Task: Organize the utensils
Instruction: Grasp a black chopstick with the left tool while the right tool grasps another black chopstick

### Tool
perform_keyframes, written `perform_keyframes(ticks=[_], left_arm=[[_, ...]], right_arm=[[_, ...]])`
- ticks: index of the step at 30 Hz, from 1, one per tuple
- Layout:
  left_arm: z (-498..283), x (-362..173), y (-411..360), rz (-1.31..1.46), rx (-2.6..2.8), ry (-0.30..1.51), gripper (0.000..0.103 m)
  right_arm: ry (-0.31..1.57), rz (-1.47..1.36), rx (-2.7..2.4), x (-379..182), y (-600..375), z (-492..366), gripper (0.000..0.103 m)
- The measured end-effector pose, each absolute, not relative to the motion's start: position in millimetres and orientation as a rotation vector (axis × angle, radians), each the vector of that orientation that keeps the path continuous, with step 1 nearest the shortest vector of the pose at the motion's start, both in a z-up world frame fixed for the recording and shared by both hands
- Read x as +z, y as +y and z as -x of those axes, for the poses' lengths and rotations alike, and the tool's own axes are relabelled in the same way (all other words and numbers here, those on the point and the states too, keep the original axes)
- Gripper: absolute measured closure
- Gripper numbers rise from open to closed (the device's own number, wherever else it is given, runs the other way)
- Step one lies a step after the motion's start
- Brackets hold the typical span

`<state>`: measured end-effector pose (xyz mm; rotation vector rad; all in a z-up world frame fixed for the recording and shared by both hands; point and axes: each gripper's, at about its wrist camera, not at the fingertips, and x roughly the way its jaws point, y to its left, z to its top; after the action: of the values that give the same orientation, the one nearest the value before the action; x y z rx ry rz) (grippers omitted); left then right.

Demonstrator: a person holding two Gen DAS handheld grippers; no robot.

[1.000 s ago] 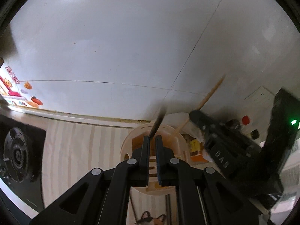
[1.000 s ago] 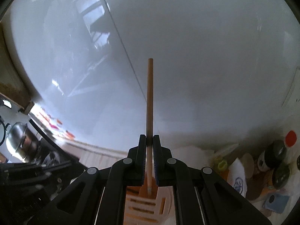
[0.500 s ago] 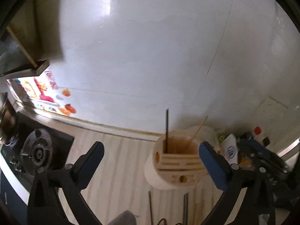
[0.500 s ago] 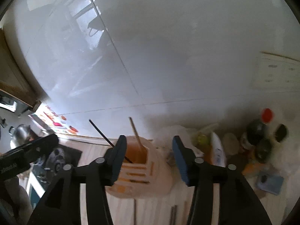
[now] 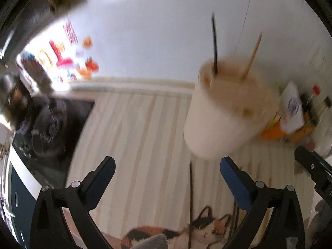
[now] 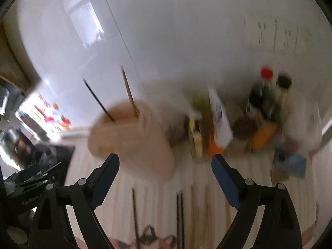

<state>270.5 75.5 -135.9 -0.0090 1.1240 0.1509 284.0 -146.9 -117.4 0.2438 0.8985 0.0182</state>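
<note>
Cream plastic utensil holder [image 5: 226, 114] on striped counter [image 5: 134, 137], black chopstick [image 5: 214, 45] and wooden chopstick [image 5: 252, 55] poking out, more loose below, both hand-held grippers, left [image 5: 167, 178] and right [image 6: 165, 171], spread wide, glossy white tile wall [image 6: 186, 31].

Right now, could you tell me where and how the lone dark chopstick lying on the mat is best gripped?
Grip the dark chopstick mid-shaft, coming down from above with the jaws spanning its width. It lies flat and thin on the striped mat, clear of the holder, and the left gripper is open nearby.
</note>
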Motion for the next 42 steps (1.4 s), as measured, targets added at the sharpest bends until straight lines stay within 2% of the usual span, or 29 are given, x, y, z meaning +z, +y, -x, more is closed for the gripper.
perform_keyframes(ticks=[2,4,6,8,10,11,14,16,19,20,21,22,23,36,42], left_arm=[[-264,-158,75,0.012,0.155,1.167,0.000],[-259,-188,76,0.020,0.159,1.235,0.001],[-257,-213,75,0.031,0.144,1.296,0.004],[-254,-242,71,0.043,0.117,1.376,0.011],[-252,-266,65,0.038,0.094,1.440,0.024],[-251,-277,61,0.034,0.085,1.468,0.026],[-252,-300,54,0.007,0.073,1.512,0.043],[-252,-313,50,-0.025,0.075,1.533,0.064],[-251,-314,49,-0.071,0.082,1.502,0.074],[-251,-313,47,-0.086,0.065,1.494,0.077],[-251,-313,46,-0.091,0.050,1.492,0.087],[-251,-312,47,-0.099,0.038,1.490,0.094],[-250,-312,46,-0.115,0.035,1.487,0.097],[-219,-303,78,-0.062,0.013,1.517,0.099],[-220,-299,83,-0.069,0.009,1.518,0.099]], right_arm=[[0.973,-0.265,0.026,-143,-148,-279,0.018],[1.061,-0.295,0.057,-171,-150,-277,0.046],[1.156,-0.310,0.078,-204,-147,-275,0.062],[1.242,-0.323,0.095,-236,-145,-274,0.070],[1.319,-0.331,0.104,-264,-143,-272,0.076],[1.357,-0.335,0.100,-278,-143,-271,0.076],[1.440,-0.348,0.098,-311,-144,-267,0.079],[1.477,-0.350,0.097,-326,-144,-264,0.080],[1.518,-0.326,0.084,-342,-143,-261,0.081],[1.529,-0.309,0.076,-346,-142,-260,0.085],[1.521,-0.300,0.075,-347,-141,-259,0.092],[1.538,-0.274,0.052,-352,-140,-257,0.092],[1.552,-0.261,0.037,-356,-138,-256,0.095],[1.571,-0.143,-0.012,-363,-115,-235,0.097],[1.556,-0.028,-0.078,-360,-95,-255,0.097]])
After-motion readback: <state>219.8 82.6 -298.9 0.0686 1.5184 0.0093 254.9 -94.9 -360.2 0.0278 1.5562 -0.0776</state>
